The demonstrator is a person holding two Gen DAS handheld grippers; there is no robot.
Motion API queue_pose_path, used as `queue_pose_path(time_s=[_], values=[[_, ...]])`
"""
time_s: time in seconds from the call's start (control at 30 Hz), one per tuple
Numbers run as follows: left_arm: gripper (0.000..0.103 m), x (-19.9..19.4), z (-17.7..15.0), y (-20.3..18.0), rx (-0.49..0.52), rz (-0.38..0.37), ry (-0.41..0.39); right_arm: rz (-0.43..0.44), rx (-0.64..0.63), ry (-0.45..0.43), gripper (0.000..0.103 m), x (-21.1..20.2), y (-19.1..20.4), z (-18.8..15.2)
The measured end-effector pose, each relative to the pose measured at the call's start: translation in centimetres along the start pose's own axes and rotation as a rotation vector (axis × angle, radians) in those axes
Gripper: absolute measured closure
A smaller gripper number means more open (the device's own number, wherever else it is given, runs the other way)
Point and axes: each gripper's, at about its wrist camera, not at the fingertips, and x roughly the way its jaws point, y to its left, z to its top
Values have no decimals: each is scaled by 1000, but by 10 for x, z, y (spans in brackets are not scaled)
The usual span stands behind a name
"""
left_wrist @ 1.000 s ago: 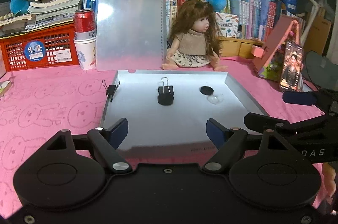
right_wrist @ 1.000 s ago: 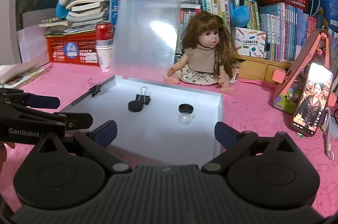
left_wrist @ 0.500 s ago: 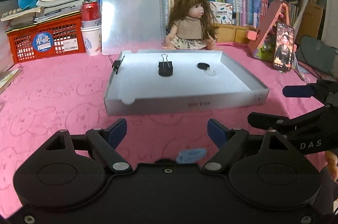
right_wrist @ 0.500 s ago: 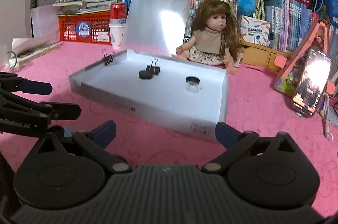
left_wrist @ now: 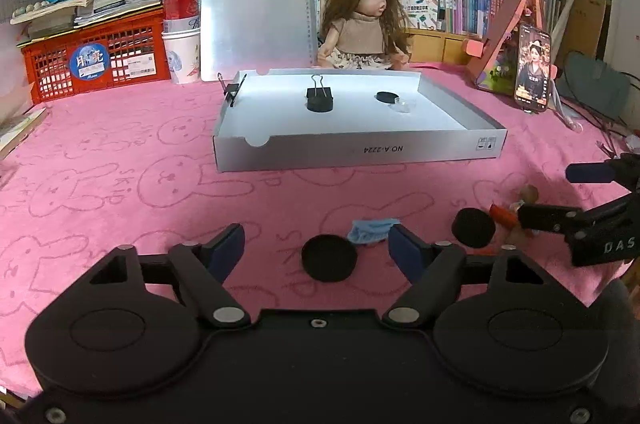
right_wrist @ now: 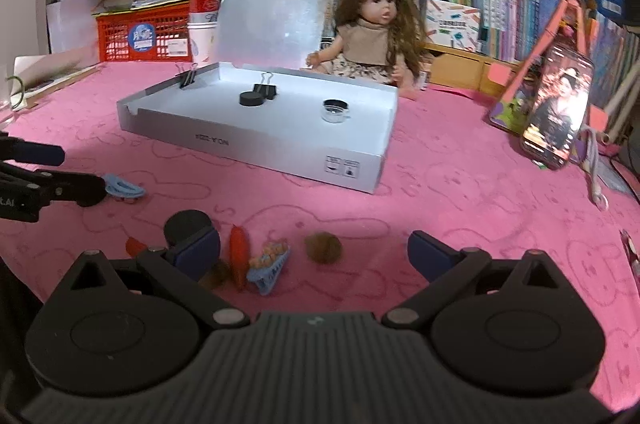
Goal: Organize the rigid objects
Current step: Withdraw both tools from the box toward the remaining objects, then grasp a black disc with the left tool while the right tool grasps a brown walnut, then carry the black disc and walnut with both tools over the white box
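A shallow white box (left_wrist: 360, 152) (right_wrist: 256, 144) on the pink cloth holds a black binder clip (left_wrist: 320, 94), a black disc (right_wrist: 251, 99) and a small clear jar (right_wrist: 335, 110). My left gripper (left_wrist: 316, 248) is open, with a black round cap (left_wrist: 329, 258) between its fingers and a blue hair clip (left_wrist: 370, 230) just beyond. My right gripper (right_wrist: 314, 252) is open above a red piece (right_wrist: 239, 252), a blue hair clip (right_wrist: 270, 266) and a walnut (right_wrist: 323, 247). Another black cap (right_wrist: 187, 224) lies by its left finger.
A doll (left_wrist: 366, 24), an upright clipboard (left_wrist: 256, 8), a red crate (left_wrist: 100, 60), a can on stacked cups (left_wrist: 181, 36) and books line the back. A phone on a stand (left_wrist: 532, 68) stands at the right. Another binder clip (left_wrist: 232, 90) grips the box's left wall.
Both grippers have drawn back from over the box toward the near table edge. The loose caps, clips and walnut on the cloth have come into view.
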Motion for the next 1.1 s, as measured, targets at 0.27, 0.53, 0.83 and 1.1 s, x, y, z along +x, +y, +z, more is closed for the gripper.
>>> queue_pose_path(time_s=[0.27, 0.53, 0.83, 1.1], values=[[45, 0, -6, 6, -20, -4, 23, -20, 38, -14, 9, -9, -13, -6], [49, 8, -8, 0, 8, 9, 29, -2, 48, -3, 25, -2, -9, -2], [72, 11, -7, -4, 21, 40, 23, 17, 109, 7, 59, 8, -7, 2], [73, 9, -4, -3, 3, 43, 18, -1, 147, -13, 88, 6, -9, 2]])
